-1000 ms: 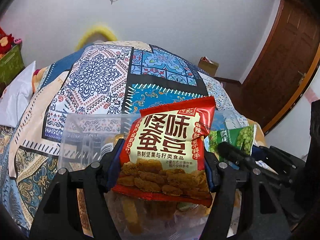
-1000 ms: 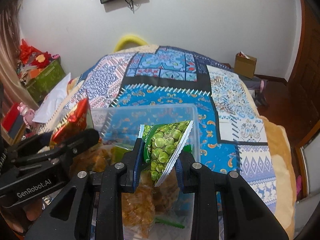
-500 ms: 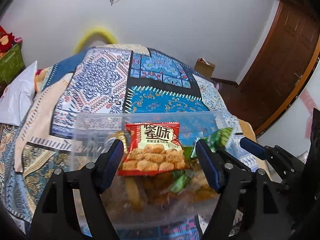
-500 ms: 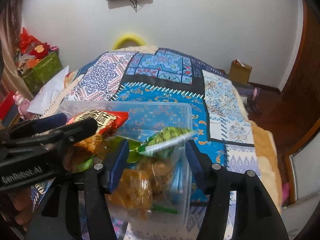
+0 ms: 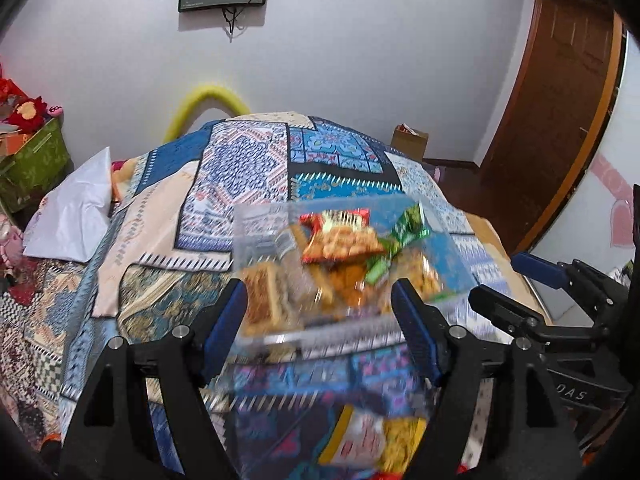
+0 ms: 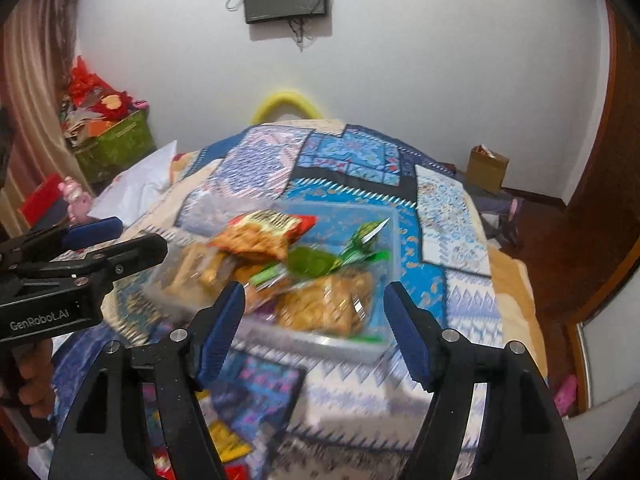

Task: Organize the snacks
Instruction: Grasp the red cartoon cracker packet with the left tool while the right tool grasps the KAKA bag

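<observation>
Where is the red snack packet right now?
The red snack packet lies atop the pile in the clear bin, left of the green pea packet in both views.

Clear box (image 6: pixel 394 240): red packet (image 5: pixel 338 236), green packet (image 6: pixel 320 260). Bedspread (image 5: pixel 248 164) beyond it: blue, white, beige patchwork. Yellow packet (image 5: pixel 372 436) under black hand-held gripper (image 5: pixel 320 312), blue pads (image 5: pixel 224 324).

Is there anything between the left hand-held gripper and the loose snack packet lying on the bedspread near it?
Nothing visible stands in the way. The left hand-held gripper is open and empty, and the loose snack packet lies uncovered on the bedspread, in front of the clear plastic box.
</observation>
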The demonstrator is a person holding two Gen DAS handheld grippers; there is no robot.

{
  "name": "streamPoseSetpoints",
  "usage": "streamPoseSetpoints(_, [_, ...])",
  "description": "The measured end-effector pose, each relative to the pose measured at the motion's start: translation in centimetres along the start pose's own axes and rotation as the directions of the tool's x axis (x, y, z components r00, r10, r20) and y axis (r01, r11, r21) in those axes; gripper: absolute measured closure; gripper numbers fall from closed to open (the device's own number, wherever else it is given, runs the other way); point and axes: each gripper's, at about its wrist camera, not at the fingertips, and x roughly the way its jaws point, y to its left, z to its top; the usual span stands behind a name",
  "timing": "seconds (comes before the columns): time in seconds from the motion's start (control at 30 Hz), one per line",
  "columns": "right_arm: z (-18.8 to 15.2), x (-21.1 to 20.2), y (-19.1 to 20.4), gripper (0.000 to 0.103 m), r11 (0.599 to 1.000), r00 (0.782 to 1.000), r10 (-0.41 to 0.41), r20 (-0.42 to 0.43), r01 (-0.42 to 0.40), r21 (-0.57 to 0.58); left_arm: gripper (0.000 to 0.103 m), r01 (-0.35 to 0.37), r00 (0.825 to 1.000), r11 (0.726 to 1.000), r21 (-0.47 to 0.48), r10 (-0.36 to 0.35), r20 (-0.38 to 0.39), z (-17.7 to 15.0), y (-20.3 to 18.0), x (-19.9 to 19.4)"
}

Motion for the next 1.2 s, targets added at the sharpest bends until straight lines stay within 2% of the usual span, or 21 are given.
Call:
streamPoseSetpoints(0.1, [-1.6, -0.4, 1.5, 0.024, 1.000, 1.000, 0.020, -0.015, -0.020, -0.020, 0.029, 0.001, 1.000, 1.000, -0.004, -0.001, -0.015, -1.8, 0.7, -1.3])
streamPoseSetpoints(0.3, [-4.9, 0.4, 3.8, 0.023, 0.996, 0.992, 0.083, -0.098, -0.087, -0.034, 0.029, -0.007, 0.998, 1.000, -0.030, 0.005, -0.066, -5.9, 2.4, -2.0])
streamPoseSetpoints(0.43, [-7.1, 2.1, 5.3, 0.023, 0.988, 0.974, 0.134, -0.185, -0.145, -0.045, 0.029, -0.012, 0.994, 0.998, -0.057, 0.005, -0.110, -8.3, 4.0, -1.6])
streamPoseSetpoints(0.63, [-9.5, 5.1, 7.4, 0.023, 0.979, 0.946, 0.133, -0.295, -0.171, -0.108, 0.029, -0.022, 0.987, 0.997, -0.078, 0.010, -0.159, -10.8, 5.7, -1.0])
streamPoseSetpoints(0.77, [-9.9, 7.2, 8.0, 0.023, 0.975, 0.929, 0.122, -0.349, -0.178, -0.136, 0.029, -0.027, 0.985, 0.997, -0.073, 0.014, -0.174, -12.0, 6.3, -0.6])
streamPoseSetpoints(0.83, [-9.9, 8.2, 7.9, 0.023, 0.974, 0.921, 0.126, -0.368, -0.186, -0.131, 0.029, -0.025, 0.984, 0.997, -0.069, 0.012, -0.178, -12.4, 6.3, -0.6])
streamPoseSetpoints(0.9, [-9.8, 8.6, 7.8, 0.023, 0.975, 0.923, 0.123, -0.365, -0.181, -0.129, 0.029, -0.020, 0.983, 0.998, -0.065, 0.008, -0.185, -12.7, 6.3, -0.4])
streamPoseSetpoints(0.93, [-9.7, 8.7, 7.7, 0.026, 0.976, 0.925, 0.123, -0.359, -0.178, -0.125, 0.029, -0.018, 0.982, 0.998, -0.062, 0.006, -0.187, -12.9, 6.2, -0.4])
streamPoseSetpoints(0.97, [-9.6, 8.6, 7.6, 0.035, 0.977, 0.929, 0.118, -0.351, -0.171, -0.126, 0.029, -0.013, 0.982, 0.998, -0.061, 0.001, -0.188, -13.0, 6.1, -0.3])
streamPoseSetpoints(1.03, [-9.5, 8.4, 7.1, 0.046, 0.980, 0.933, 0.116, -0.340, -0.164, -0.116, 0.029, -0.005, 0.982, 0.998, -0.059, -0.006, -0.190, -13.2, 5.9, -0.3])
streamPoseSetpoints(1.1, [-9.5, 8.1, 6.7, 0.050, 0.982, 0.935, 0.125, -0.333, -0.165, -0.096, 0.029, 0.008, 0.981, 0.998, -0.059, -0.019, -0.194, -13.3, 5.4, -0.4])
streamPoseSetpoints(1.2, [-9.5, 7.1, 5.5, 0.051, 0.987, 0.942, 0.123, -0.312, -0.150, -0.065, 0.029, 0.038, 0.980, 0.998, -0.059, -0.049, -0.193, -13.5, 4.4, -1.0])
